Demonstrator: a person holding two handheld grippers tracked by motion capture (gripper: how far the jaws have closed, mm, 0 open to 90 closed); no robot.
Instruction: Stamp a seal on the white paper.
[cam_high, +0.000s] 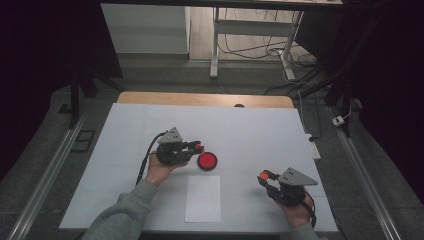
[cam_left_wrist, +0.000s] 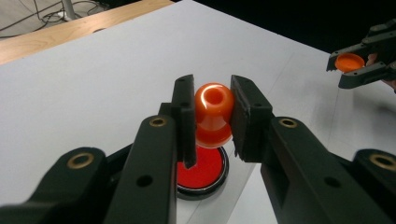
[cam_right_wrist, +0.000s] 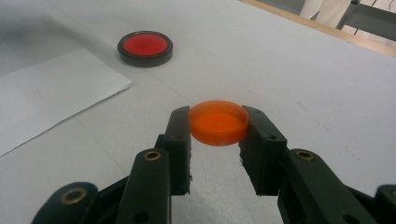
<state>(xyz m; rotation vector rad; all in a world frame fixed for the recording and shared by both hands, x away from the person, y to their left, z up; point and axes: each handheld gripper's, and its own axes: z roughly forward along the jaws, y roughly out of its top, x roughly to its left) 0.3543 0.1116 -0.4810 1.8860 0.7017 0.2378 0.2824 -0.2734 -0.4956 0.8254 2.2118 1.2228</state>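
I hold one orange thing in each of my two tongs, over the white table.

On the left, my left gripper (cam_high: 199, 147) squeezes a small orange bottle (cam_left_wrist: 214, 113) between its two black jaws. The bottle's open mouth faces the gripper's camera. It hangs just above the round red pad (cam_high: 207, 161) with the black rim, which lies on the white table (cam_high: 250, 130). From above I cannot tell if the bottle touches the pad. Just in front of me, in the middle, a white sheet of paper (cam_high: 203, 198) lies flat, near the red pad. On the right, well apart from the bottle, my right gripper (cam_high: 264, 176) pinches a flat orange cap (cam_right_wrist: 218, 122) by its sides. The cap's hollow side faces up, and it is a little above the table. My hands come in from the near edge.
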